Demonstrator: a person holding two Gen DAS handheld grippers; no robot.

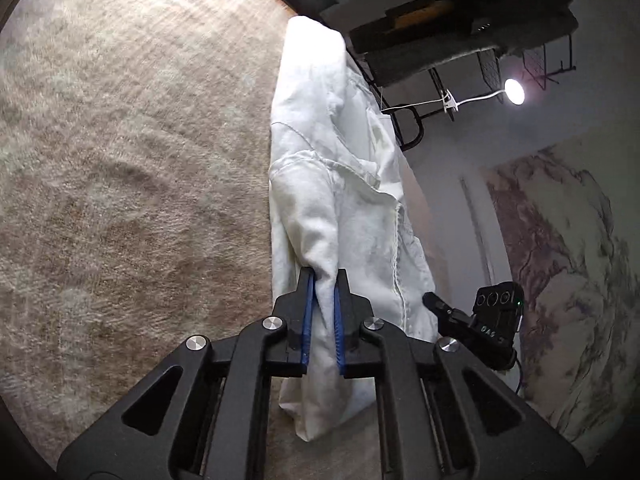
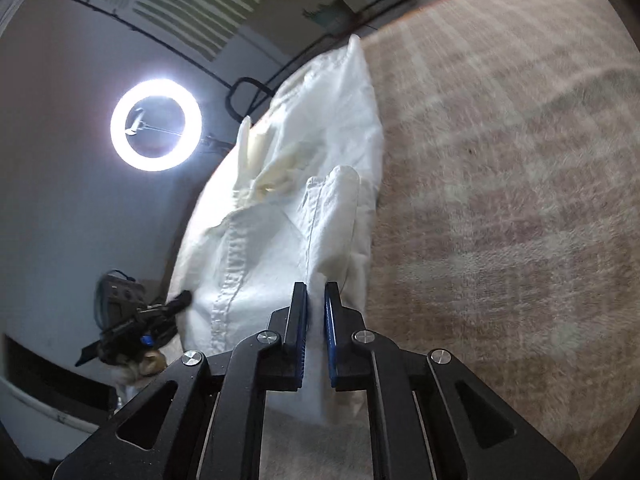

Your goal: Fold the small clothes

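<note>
A small white garment (image 1: 340, 184), seamed and stitched like light cotton, lies in a long, partly folded strip down the centre of both wrist views on a beige carpet-like surface (image 1: 120, 200); it looks soft, limp and light, likely to sag and crease wherever unsupported, so hemmed edges and corners seem the surest places to take it. The left gripper (image 1: 323, 300), at lower centre of its frame, is clamped on a bunched near end, while the right gripper (image 2: 316, 308) pinches the cloth edge between nearly closed blue pads.
</note>
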